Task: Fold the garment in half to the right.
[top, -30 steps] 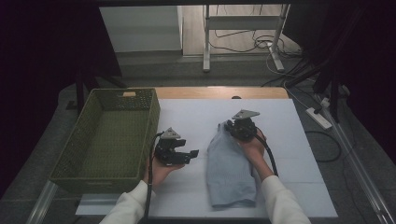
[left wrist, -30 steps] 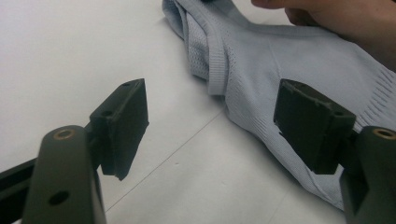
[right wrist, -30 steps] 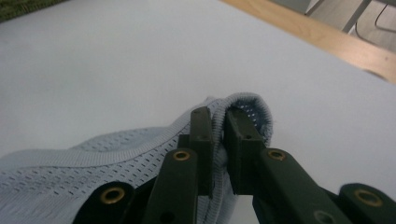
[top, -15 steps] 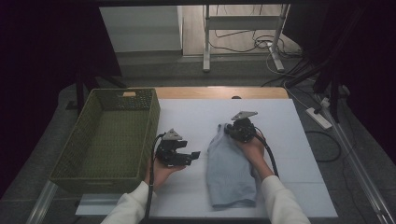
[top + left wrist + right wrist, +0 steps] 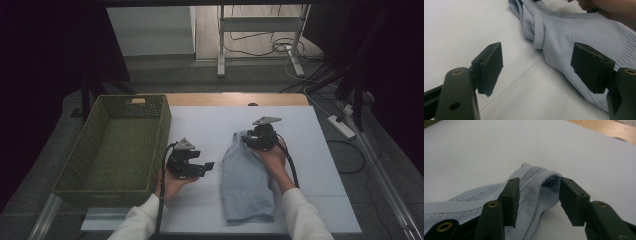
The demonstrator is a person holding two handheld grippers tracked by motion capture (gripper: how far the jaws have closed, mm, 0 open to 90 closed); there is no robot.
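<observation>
The person's left forearm in a white sleeve [image 5: 137, 222] comes in from the bottom edge, its hand cupped palm-up under the black two-jaw left gripper [image 5: 206, 167], whose jaws point toward the right hand and stand well apart with nothing between them. The right forearm, also white-sleeved, reaches farther forward; its hand [image 5: 272, 155] grasps the black right gripper [image 5: 539, 192] from behind, and its jaws have just been opening, with a gap between the pads.

My white table [image 5: 320, 150] carries a green woven basket [image 5: 120, 145] at frame left and a pale-blue mesh garment [image 5: 247, 180] at centre.
</observation>
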